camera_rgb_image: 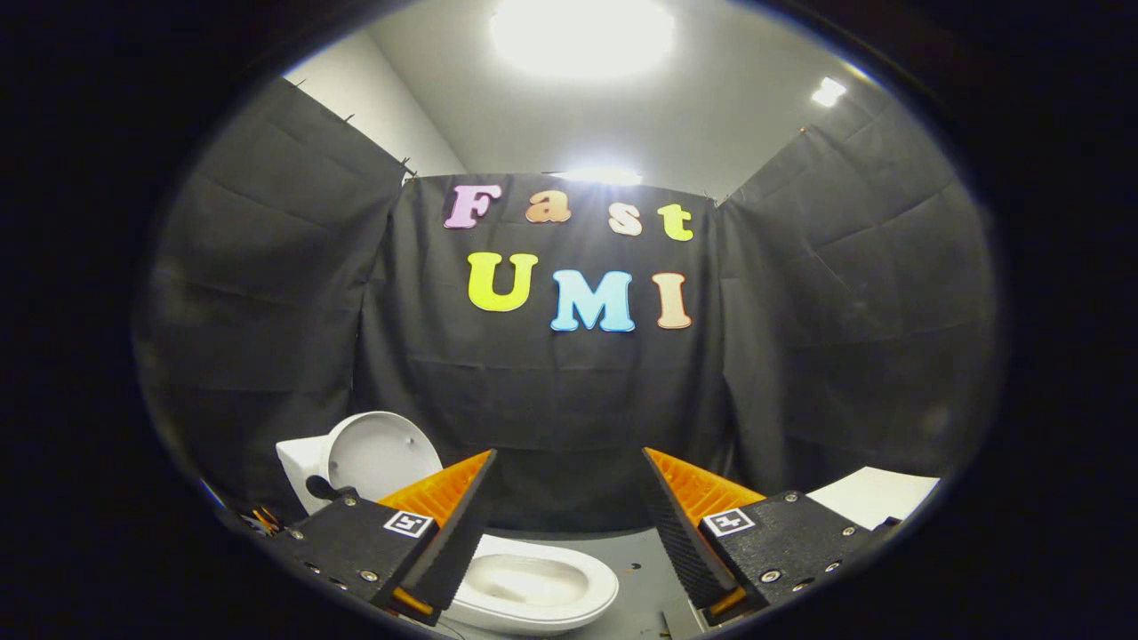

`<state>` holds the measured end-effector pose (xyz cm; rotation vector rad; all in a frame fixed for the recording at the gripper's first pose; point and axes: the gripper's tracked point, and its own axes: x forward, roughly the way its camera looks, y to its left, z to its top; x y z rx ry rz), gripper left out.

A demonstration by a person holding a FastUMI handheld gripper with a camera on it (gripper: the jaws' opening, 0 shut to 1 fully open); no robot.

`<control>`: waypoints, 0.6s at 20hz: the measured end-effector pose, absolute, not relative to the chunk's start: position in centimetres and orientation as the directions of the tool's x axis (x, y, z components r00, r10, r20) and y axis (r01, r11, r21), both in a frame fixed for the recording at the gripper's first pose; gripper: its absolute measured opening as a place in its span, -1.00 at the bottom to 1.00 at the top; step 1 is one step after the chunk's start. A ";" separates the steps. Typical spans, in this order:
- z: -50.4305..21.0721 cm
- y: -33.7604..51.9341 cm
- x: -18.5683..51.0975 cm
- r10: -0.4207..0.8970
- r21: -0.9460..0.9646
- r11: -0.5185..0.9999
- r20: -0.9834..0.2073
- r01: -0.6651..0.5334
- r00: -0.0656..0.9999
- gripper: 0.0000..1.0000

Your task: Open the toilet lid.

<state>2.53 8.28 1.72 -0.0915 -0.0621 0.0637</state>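
My gripper (569, 511) is right here at the front, fingers spread wide apart with nothing between them, the ribbed black pads facing each other across the gap. Each finger carries a small square black-and-white marker tag on its black mount; that's a pattern, not readable writing.

Just past my left finger sits the toilet bowl (533, 587), white seat ring showing and the basin open to view. Behind that finger, the toilet lid (378, 453) stands upright, leaning back against the white tank (298, 467). So by my read the lid is already up, and the job looks done or very nearly so.

The thing to do well now, I'd say, is make sure the lid rests steady against the tank and won't drop forward, and keep my open fingers clear of its rim so I don't knock it back down.

Off beyond my right finger there's a white flat surface (876, 493); can't tell what it is. No brand or label I can make out on the toilet.
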 end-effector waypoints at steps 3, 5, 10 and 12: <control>1.8 6.9 1.9 0.092 -0.116 0.990 0.060 -0.084 0.994 0.89; 2.7 5.9 1.6 0.109 -0.114 0.988 0.079 -0.100 0.991 0.90; 5.9 3.3 1.5 0.094 -0.179 0.981 0.092 -0.076 0.991 0.90; 6.6 2.7 0.8 0.094 -0.180 0.981 0.100 -0.075 0.990 0.90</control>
